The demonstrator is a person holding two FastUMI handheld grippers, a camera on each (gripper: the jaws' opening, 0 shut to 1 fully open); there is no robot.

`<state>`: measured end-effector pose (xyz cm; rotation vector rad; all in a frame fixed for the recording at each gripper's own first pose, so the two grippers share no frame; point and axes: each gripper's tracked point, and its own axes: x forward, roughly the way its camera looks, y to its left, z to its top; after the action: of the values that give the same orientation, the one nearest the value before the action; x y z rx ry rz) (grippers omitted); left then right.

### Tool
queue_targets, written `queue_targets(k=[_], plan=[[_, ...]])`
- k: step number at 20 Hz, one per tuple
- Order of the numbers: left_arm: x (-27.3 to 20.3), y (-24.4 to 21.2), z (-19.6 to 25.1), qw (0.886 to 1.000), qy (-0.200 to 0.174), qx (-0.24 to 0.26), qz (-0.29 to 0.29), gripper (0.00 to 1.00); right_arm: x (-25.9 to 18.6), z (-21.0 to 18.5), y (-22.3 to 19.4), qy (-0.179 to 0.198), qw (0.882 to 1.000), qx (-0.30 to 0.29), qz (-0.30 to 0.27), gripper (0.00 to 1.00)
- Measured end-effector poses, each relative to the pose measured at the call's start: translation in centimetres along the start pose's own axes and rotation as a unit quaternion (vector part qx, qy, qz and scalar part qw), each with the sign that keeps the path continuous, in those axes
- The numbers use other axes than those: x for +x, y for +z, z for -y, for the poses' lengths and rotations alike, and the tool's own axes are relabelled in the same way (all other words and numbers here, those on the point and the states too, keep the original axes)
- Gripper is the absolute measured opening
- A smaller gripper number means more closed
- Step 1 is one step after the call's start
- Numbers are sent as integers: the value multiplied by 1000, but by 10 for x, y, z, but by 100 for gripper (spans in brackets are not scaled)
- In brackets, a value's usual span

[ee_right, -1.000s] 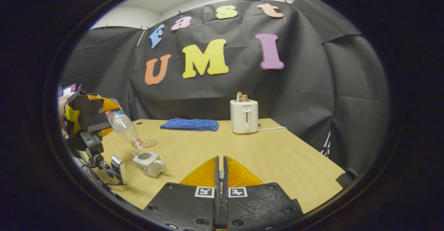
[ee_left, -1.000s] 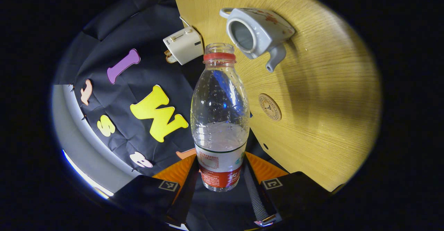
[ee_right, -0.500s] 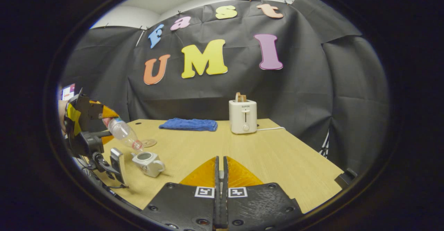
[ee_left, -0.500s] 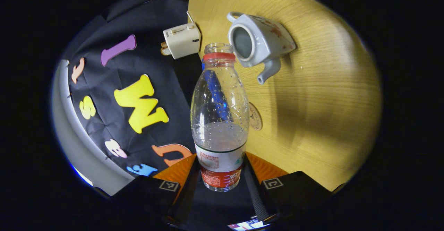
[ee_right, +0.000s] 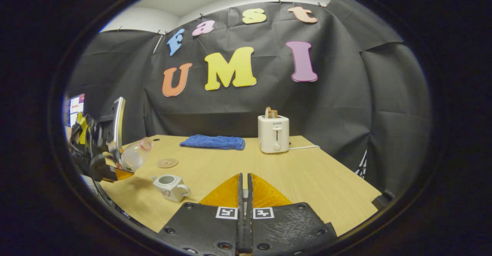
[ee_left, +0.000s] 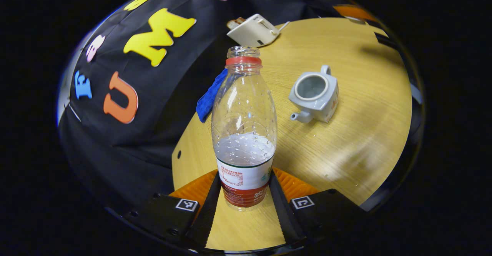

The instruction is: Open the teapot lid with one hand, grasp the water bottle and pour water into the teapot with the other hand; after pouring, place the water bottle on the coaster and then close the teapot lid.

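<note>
holding the water bottle (ee_left: 244, 133) by its labelled lower part, the left gripper (ee_left: 245, 204) has both fingers pressed against the bottle's sides; the bottle is uncapped, about a third full, and in the right gripper view it (ee_right: 134, 156) tilts neck-up and away from the teapot (ee_right: 171, 187), held above the table (ee_right: 307, 179); the teapot (ee_left: 315, 93) stands open on the table with no lid on its mouth, off to the side of the bottle's neck rather than under it; judging by that, pouring looks finished and the step in hand is carrying the bottle to the coaster (ee_right: 167, 162), which lies flat on the table beyond the teapot, near the blue cloth (ee_right: 213, 142); the right gripper (ee_right: 244, 198) sits low over the near table edge with its fingers drawn together to a thin slit; something small may be pinched there, perhaps the lid, but i cannot tell; next the bottle needs bringing fully upright, centring over the coaster and lowering until its base sits flat before the fingers let go; then the lid goes back on the teapot; the toaster (ee_right: 273, 133) stands well clear at the back.
</note>
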<state>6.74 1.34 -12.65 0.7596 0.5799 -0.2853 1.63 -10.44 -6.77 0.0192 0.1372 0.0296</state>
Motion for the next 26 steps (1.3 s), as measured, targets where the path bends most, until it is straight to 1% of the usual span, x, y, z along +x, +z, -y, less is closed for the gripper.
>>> queue_targets(k=[2,4,7,9,10,11,12,14,17,18,19,20,22,26], plan=[[-1,7,1,996,-14,-80,29,74,1,-4,6,2,1000,1,2,0],[-3,23,-3,984,-8,-159,75,74,1,-7,11,2,1000,-1,5,0],[-7,46,-22,957,4,-260,131,74,1,-13,16,5,1000,-3,8,0],[-9,58,-27,935,1,-317,162,74,1,-20,20,7,1000,-7,11,0],[-9,64,-31,924,-3,-338,176,74,0,-22,21,8,1000,-10,12,0],[-8,71,-36,917,-4,-351,190,74,-2,-24,22,9,1000,-13,12,0],[-2,77,-44,912,-6,-357,203,74,-2,-24,21,10,1000,-14,12,0],[15,89,-60,904,1,-364,224,74,-2,-23,21,7,1000,-14,12,0],[48,98,-68,893,-1,-384,233,74,-2,-19,19,1,1000,-13,8,0],[60,98,-69,892,0,-389,230,74,-1,-17,17,-2,1000,-12,6,0],[70,96,-70,892,2,-392,224,77,0,-17,16,-4,1000,-11,3,0],[81,93,-70,893,2,-394,218,74,2,-15,14,-7,1000,-11,1,0],[99,92,-69,892,-1,-400,213,74,5,-9,11,-13,1000,-12,-5,0],[126,81,-73,898,11,-396,192,74,6,1,11,-25,1000,-13,-8,0]])
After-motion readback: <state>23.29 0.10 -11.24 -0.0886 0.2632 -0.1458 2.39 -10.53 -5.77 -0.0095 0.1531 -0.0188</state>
